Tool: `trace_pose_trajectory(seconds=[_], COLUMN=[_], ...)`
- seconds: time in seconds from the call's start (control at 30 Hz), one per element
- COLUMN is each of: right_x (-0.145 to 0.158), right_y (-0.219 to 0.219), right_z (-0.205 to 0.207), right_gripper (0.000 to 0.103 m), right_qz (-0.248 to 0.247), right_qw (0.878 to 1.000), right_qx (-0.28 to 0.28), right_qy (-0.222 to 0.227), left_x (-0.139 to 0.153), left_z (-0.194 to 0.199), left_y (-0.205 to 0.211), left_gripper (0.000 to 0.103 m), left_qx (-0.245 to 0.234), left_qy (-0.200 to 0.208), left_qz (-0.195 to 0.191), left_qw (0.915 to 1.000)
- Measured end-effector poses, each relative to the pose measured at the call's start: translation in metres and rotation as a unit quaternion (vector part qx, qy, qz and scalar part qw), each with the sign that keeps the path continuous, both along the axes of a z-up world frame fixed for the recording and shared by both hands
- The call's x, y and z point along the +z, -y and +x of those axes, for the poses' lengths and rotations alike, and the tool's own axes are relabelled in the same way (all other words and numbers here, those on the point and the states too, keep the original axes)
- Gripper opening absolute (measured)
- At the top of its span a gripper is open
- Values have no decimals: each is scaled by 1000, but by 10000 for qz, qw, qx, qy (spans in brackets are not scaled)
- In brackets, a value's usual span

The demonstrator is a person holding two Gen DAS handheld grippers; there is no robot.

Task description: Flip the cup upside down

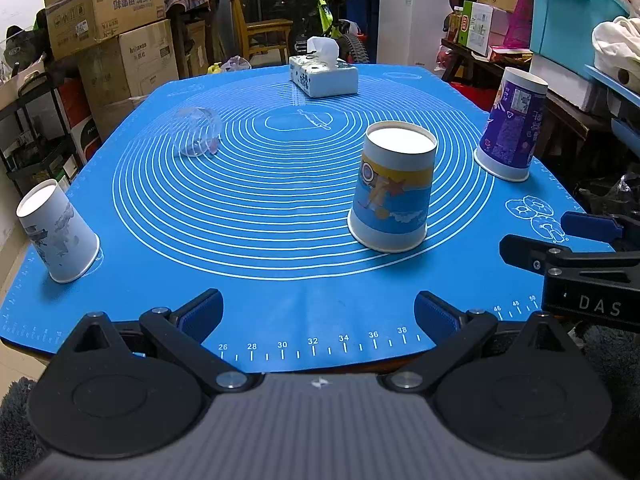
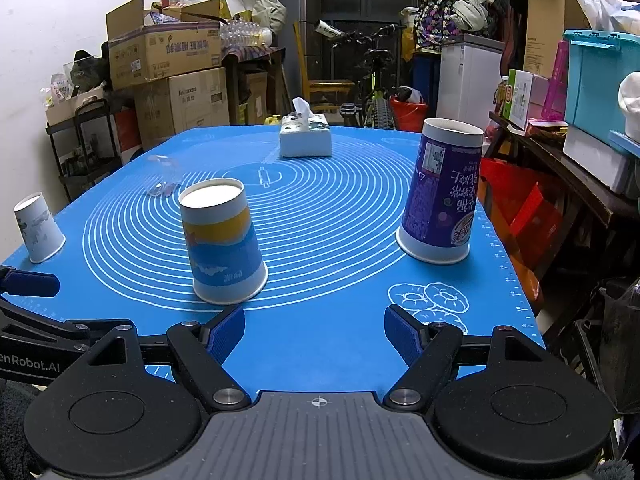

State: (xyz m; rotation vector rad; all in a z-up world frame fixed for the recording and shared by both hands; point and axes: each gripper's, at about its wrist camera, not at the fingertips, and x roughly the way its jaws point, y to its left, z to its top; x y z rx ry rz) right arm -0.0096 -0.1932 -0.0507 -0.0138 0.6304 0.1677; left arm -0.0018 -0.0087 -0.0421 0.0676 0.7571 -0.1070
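Both the left gripper (image 1: 318, 314) and right gripper (image 2: 314, 334) are hovering released at the mat's (image 1: 280, 240) near edge. The yellow-and-blue cup (image 1: 394, 188) is sitting mouth-down near centre. "DAS" and "enRobot.AI" are showing on the grippers' bodies.

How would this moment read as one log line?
left gripper open, empty | right gripper open, empty | three paper cups inverted | clear cup on side
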Motion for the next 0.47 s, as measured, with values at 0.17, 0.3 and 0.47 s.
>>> trace_pose_trajectory(seconds=[0.17,0.3,0.47], right_x=[-2,-2,-2], right_y=[0,-1,-1], right_z=[1,1,3], right_gripper=[80,80,80], right_qz=[3,0,-6], right_qw=[10000,10000,10000], right_qx=[3,8,12], right_qy=[-27,-46,-66], left_x=[0,0,0], left_z=[1,1,3], left_y=[0,-1,2], left_gripper=[101,101,101], left_qx=[14,5,1], left_qy=[-5,-10,-41], left_qz=[2,1,8], left_qw=[10000,10000,10000])
